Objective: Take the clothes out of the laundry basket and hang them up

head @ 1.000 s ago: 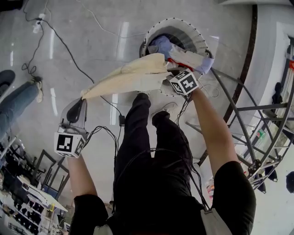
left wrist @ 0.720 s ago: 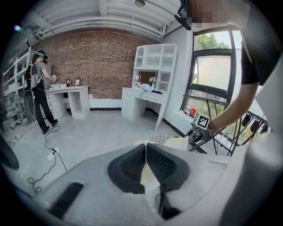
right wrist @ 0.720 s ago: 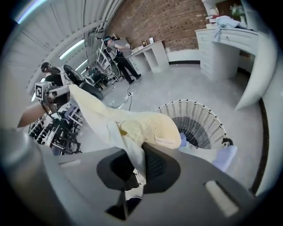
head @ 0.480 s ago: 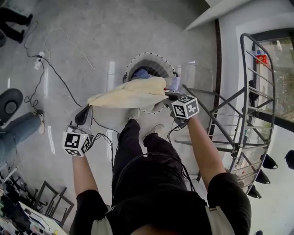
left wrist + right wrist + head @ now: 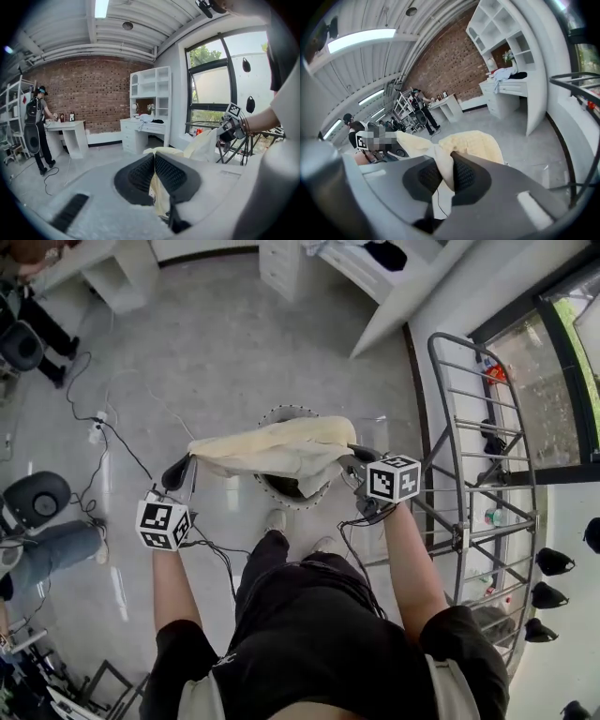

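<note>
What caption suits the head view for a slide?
Left gripper and right gripper hold a cream garment stretched above the laundry basket, beside a drying rack.

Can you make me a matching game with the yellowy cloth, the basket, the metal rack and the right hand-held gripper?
1 cream cloth
2 laundry basket
3 drying rack
4 right hand-held gripper

A on the floor, under the cloth
B shut on the cloth's edge
C beside the window
D stretched out in the air

Pairs: 1-D, 2-A, 3-C, 4-B
</note>
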